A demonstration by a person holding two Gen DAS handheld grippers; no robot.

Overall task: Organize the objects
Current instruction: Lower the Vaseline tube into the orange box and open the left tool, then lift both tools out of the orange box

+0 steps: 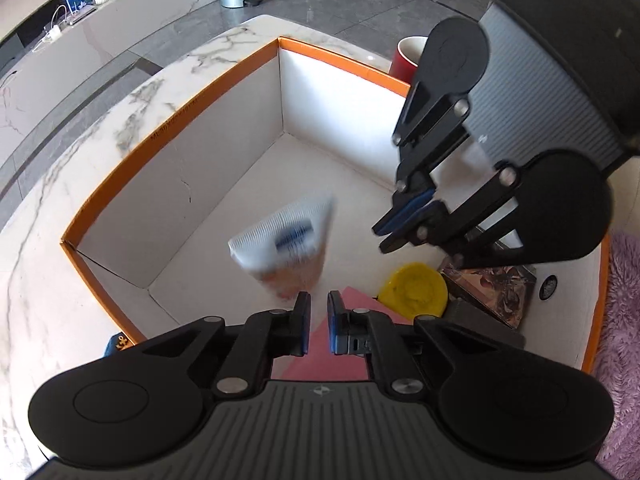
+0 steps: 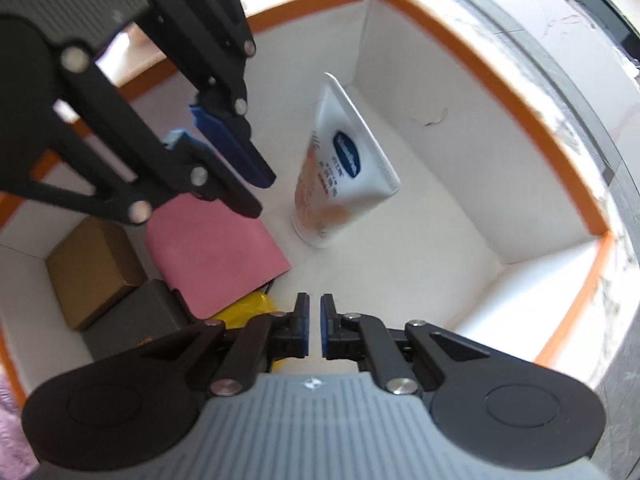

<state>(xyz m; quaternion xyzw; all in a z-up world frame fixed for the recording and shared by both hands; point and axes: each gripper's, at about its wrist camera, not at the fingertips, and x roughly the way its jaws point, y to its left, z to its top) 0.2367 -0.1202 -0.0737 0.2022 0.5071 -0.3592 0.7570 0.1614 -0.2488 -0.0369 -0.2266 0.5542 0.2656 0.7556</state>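
Observation:
A white lotion tube [image 1: 288, 240] with a blue oval label is inside the orange-rimmed white box [image 1: 224, 80], blurred, free of both grippers; in the right wrist view the tube [image 2: 344, 176] stands tilted on its cap. My left gripper [image 1: 319, 322] is just above it, jaws slightly apart and empty; it also shows in the right wrist view [image 2: 244, 172]. My right gripper [image 2: 315, 330] hangs over the box, jaws nearly closed and empty; it also shows in the left wrist view [image 1: 404, 228].
In the box lie a pink pouch [image 2: 216, 256], a yellow round object [image 1: 414, 290], a brown carton [image 2: 94, 268], a dark box [image 2: 140, 320] and a printed box [image 1: 492, 284]. A red mug [image 1: 408, 60] stands behind the box on the marble table [image 1: 100, 140]. A purple rug [image 1: 620, 340] lies at right.

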